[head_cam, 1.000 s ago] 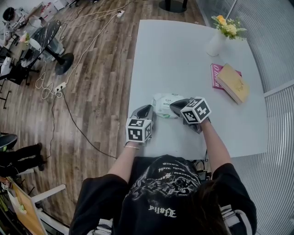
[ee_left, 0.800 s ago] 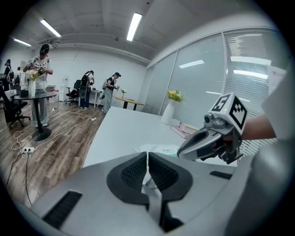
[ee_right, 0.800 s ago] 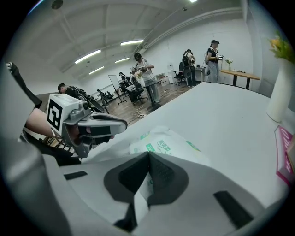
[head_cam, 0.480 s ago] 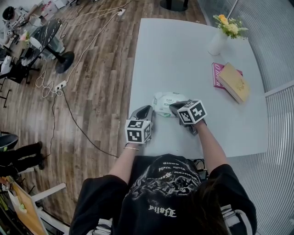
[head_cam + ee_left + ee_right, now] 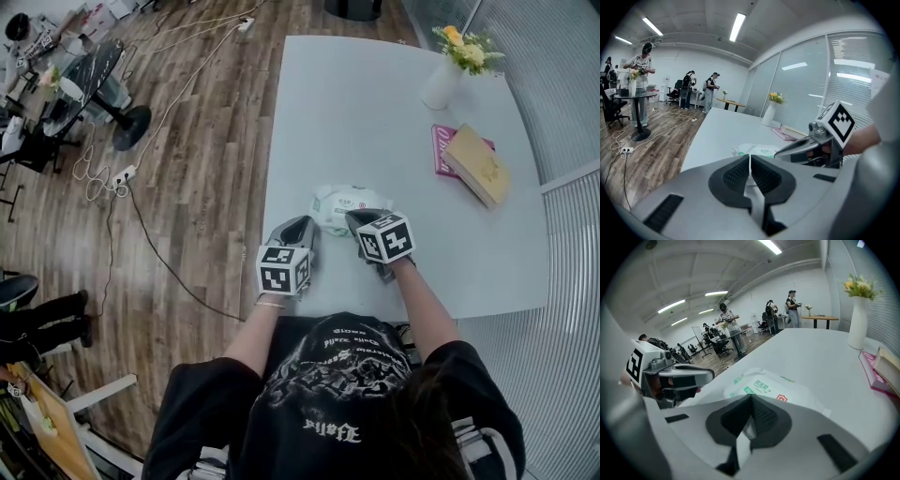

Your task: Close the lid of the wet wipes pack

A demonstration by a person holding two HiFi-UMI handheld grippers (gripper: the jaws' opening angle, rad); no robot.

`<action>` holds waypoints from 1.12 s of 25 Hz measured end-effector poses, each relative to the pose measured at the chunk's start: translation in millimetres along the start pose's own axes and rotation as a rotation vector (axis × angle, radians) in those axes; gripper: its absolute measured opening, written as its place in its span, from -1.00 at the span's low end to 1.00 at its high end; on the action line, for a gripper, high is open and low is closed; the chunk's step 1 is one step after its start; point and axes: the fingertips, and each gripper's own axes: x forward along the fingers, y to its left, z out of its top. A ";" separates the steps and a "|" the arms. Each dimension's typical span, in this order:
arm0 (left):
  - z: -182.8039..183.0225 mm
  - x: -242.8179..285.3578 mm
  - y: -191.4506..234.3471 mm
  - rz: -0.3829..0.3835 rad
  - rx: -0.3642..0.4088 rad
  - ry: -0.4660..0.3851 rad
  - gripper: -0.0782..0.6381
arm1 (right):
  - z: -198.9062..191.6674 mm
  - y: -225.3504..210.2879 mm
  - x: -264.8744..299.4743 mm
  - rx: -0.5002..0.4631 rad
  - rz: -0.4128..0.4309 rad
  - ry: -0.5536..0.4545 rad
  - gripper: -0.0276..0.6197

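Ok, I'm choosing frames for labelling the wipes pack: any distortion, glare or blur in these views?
Head view: sharp, evenly lit; the wet wipes pack is partly covered by the right gripper. Left gripper view: heavy fisheye, dark corners, bright ceiling light, only a sliver of pack. Right gripper view: same fisheye, pack's print clear.

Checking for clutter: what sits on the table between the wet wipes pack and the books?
Nothing. In the head view, the table between the wet wipes pack and the books is bare.
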 end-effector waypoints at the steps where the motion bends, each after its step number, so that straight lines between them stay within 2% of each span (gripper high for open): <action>1: 3.2 -2.6 -0.9 -0.004 0.001 -0.012 -0.74 | 1.3 0.9 -3.6 -0.008 -0.016 -0.021 -0.92; 7: 31.4 -23.0 -10.4 -0.027 0.024 -0.117 -0.74 | 23.6 -4.5 -52.2 -0.012 -0.156 -0.256 -0.92; 12: 54.8 -52.5 -28.9 -0.057 0.110 -0.211 -0.74 | 25.6 -8.1 -105.2 0.015 -0.314 -0.414 -0.92; 16: 63.9 -79.7 -39.0 -0.051 0.162 -0.281 -0.74 | 19.5 -2.5 -145.8 0.019 -0.430 -0.506 -0.92; 19: 66.5 -100.4 -44.9 -0.037 0.203 -0.322 -0.74 | 12.3 10.4 -168.5 0.007 -0.498 -0.552 -0.92; 23: 64.2 -117.9 -55.6 -0.040 0.270 -0.350 -0.74 | -4.4 28.7 -178.0 -0.034 -0.550 -0.550 -0.92; 28: 60.8 -127.4 -55.8 -0.051 0.275 -0.356 -0.74 | -10.8 39.1 -186.7 -0.042 -0.588 -0.554 -0.92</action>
